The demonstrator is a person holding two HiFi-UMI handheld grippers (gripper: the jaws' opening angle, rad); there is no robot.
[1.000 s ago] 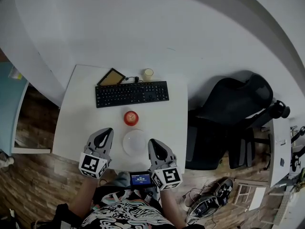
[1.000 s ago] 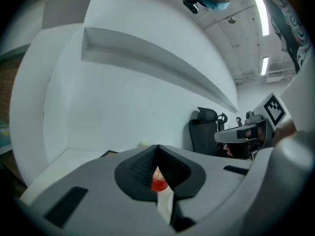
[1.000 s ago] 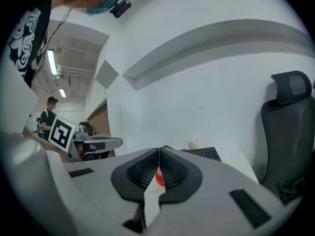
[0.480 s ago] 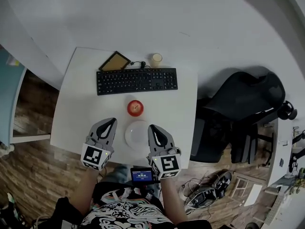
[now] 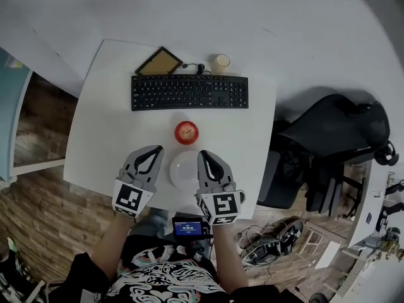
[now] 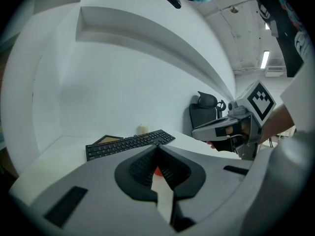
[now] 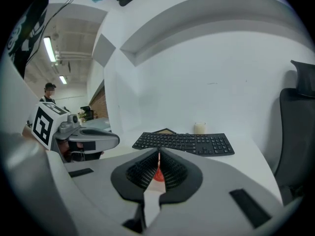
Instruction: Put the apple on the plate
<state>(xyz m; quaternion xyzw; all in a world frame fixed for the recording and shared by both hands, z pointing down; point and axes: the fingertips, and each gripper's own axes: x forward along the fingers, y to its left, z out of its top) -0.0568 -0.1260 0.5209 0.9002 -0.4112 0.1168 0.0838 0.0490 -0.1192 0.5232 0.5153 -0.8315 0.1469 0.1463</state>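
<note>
A red apple (image 5: 187, 132) sits on the white table (image 5: 107, 125), just beyond an empty white plate (image 5: 185, 170) near the front edge. My left gripper (image 5: 154, 149) is left of the plate and my right gripper (image 5: 203, 153) right of it. Both are shut with nothing held. In the left gripper view the jaws (image 6: 157, 149) meet, and a sliver of the apple (image 6: 156, 171) shows behind them. The right gripper view shows its jaws (image 7: 158, 154) closed too, with the apple (image 7: 158, 175) peeking through.
A black keyboard (image 5: 189, 92) lies across the table behind the apple. A framed brown board (image 5: 160, 62) and a small pale cup (image 5: 221, 61) stand at the back. A black office chair (image 5: 334, 137) is right of the table. Wooden floor lies to the left.
The head view has tilted, so the table sits higher in frame. Both grippers stay shut on either side of the plate, slightly farther forward. Apple and plate have not moved.
</note>
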